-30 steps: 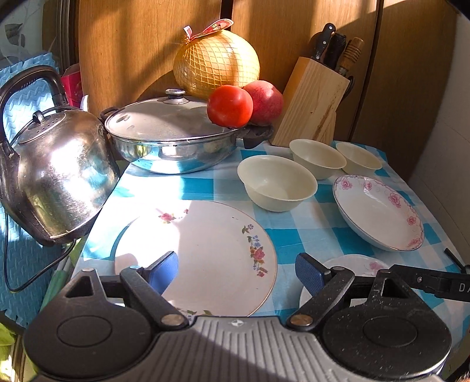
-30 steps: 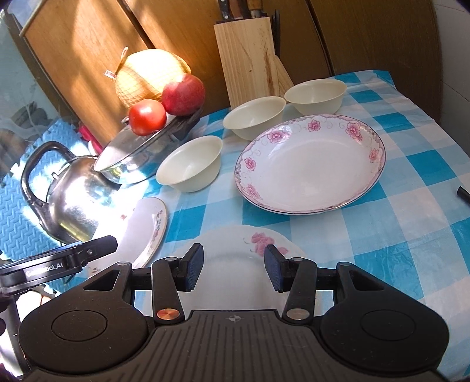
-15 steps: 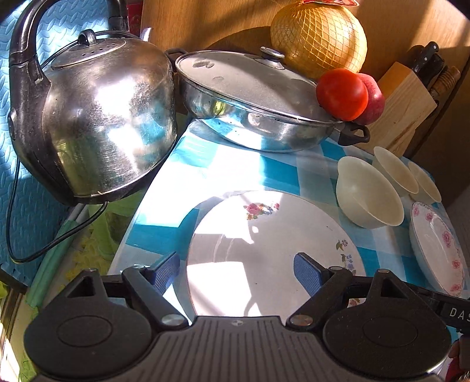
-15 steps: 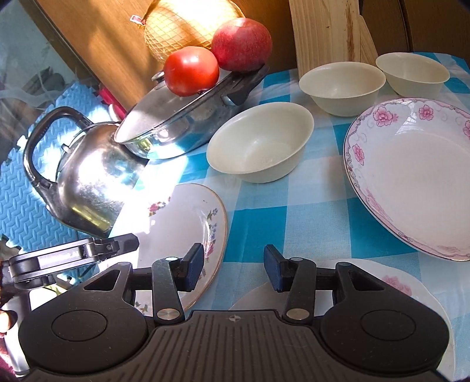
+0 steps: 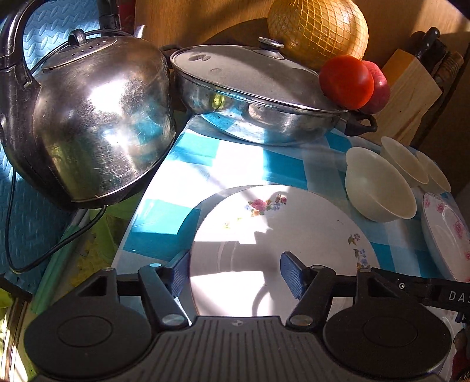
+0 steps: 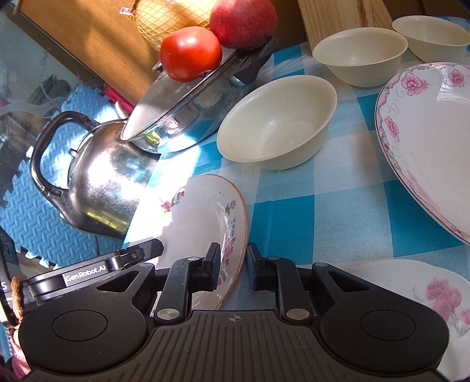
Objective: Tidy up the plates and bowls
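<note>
- My left gripper (image 5: 233, 271): jaws spread wide, nothing between the blue pads (image 5: 290, 271). It sits low over the near-left part of the flat floral plate (image 5: 282, 232); the left pad is at the plate's left rim, the right pad over its face. Can't tell if either pad touches.
- My right gripper (image 6: 233, 269): jaws apart, straddling the right rim of the same floral plate (image 6: 202, 214). Left finger over the plate face, right finger just outside the rim over the checked tablecloth (image 6: 317, 217). Gap visible on both sides, so no pinch.
- Floral plate lies flat on the blue-and-white cloth at the table's left edge, just beside the steel kettle (image 5: 97, 123).
- Nearest cream bowl (image 6: 276, 120) stands upright just beyond the plate, apart from it. Two more cream bowls behind it (image 6: 359, 53), (image 6: 431, 32), each separate, not stacked.
- Deep plate with pink flowers (image 6: 426, 141) sits right of the bowls; a smaller pink-flower plate (image 6: 417, 291) is partly under my right gripper body.
- Lidded steel pan (image 5: 258, 97) behind the floral plate, with a tomato (image 6: 191, 53) and an apple (image 6: 243, 22) on its lid edge, a netted pomelo (image 5: 317, 29) behind.
- Wooden knife block (image 5: 408, 94) at the back right.
</note>
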A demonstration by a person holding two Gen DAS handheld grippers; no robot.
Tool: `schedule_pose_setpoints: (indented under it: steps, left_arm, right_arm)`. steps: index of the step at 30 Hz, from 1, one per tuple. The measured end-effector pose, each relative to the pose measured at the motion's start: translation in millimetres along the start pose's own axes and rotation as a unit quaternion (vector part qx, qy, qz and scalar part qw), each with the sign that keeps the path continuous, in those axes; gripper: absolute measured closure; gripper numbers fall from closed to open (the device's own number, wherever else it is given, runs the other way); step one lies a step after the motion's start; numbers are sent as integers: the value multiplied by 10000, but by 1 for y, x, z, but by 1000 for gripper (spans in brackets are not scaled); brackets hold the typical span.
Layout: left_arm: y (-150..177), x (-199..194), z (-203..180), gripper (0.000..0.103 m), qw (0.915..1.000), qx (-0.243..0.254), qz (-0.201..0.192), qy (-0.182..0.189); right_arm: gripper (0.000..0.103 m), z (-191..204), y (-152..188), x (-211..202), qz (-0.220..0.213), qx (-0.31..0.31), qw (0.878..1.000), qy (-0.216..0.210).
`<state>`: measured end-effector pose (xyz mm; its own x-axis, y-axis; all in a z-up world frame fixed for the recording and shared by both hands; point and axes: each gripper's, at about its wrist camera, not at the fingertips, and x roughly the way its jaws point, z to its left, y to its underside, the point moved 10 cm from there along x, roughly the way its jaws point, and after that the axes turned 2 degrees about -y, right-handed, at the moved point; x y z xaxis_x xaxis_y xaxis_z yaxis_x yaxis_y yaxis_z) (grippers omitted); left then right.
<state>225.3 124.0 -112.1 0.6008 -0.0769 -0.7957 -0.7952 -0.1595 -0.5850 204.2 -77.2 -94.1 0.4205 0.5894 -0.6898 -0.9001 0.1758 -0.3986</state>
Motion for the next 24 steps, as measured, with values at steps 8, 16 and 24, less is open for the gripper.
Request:
schedule_pose_setpoints:
  steps: [8, 16, 24]
  left_arm:
    - [4, -4, 0, 44, 9998, -57, 33, 163]
    - [13, -12, 5, 52, 9996, 277, -101, 26]
    - [9, -2, -6, 48, 9989, 409, -203, -75]
  right_arm:
    - [78, 3, 5, -5, 31, -239, 9996, 150]
    - [72, -1, 4, -8, 13, -246, 9997, 54]
    - [72, 0, 1, -4, -51, -234, 9997, -64]
